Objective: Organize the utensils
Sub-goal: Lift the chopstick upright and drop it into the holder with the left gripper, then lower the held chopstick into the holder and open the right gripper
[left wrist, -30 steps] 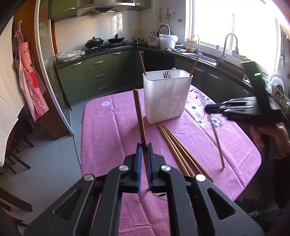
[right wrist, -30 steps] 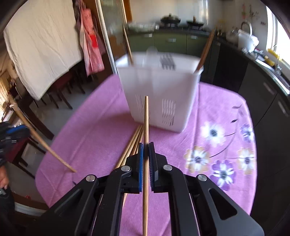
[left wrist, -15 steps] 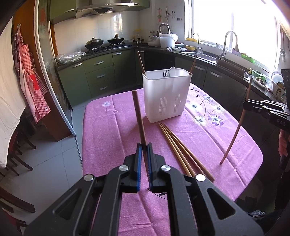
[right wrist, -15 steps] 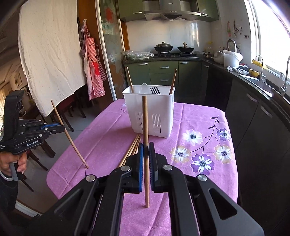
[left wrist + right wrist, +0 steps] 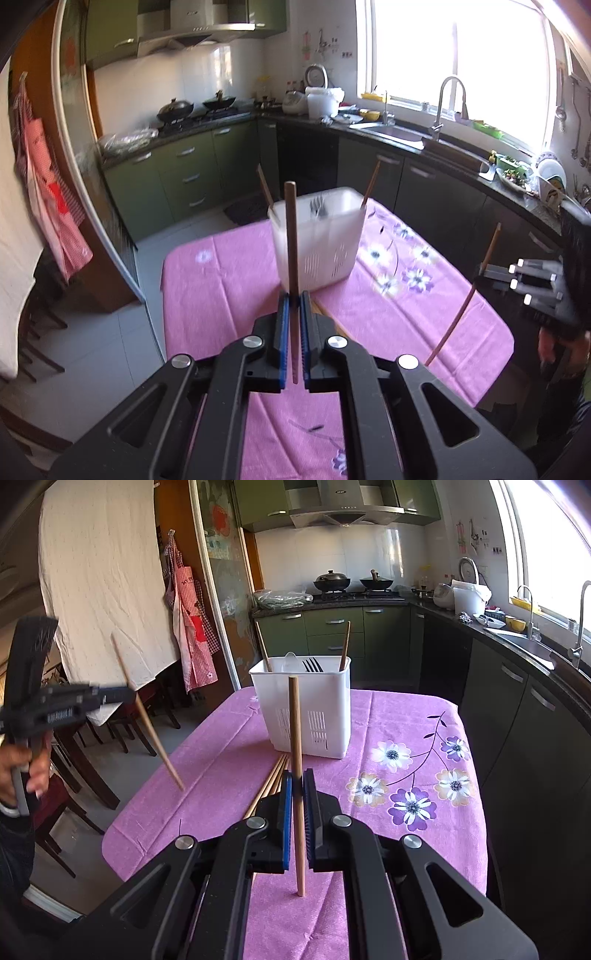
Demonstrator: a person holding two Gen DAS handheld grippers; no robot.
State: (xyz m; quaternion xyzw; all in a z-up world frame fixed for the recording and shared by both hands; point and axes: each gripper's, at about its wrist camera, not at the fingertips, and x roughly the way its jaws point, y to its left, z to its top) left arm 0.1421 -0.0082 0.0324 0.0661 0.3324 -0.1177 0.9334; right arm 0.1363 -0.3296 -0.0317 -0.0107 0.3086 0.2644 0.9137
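My left gripper (image 5: 294, 300) is shut on a brown chopstick (image 5: 291, 236) that stands upright between its blue pads, above the pink tablecloth (image 5: 221, 280). In front of it sits the white slotted utensil caddy (image 5: 325, 247), holding a fork and two leaning chopsticks. My right gripper (image 5: 297, 775) is shut on another upright chopstick (image 5: 294, 723), near the table's front end and short of the caddy (image 5: 306, 709). Several loose chopsticks (image 5: 269, 786) lie on the cloth between that gripper and the caddy. Each view shows the other gripper (image 5: 125, 694) out at the side, its chopstick (image 5: 147, 720) slanting down.
A flowered pink cloth (image 5: 406, 760) covers the table. Dark-green kitchen cabinets and a counter with a sink (image 5: 402, 133) run behind and to the right. Wooden chairs (image 5: 92, 760) stand left of the table. A person's hand (image 5: 33, 768) grips the left tool's handle.
My left gripper has risen with its chopstick, so the table and caddy look lower and farther. My right gripper drew back from the caddy with its chopstick, then held still.
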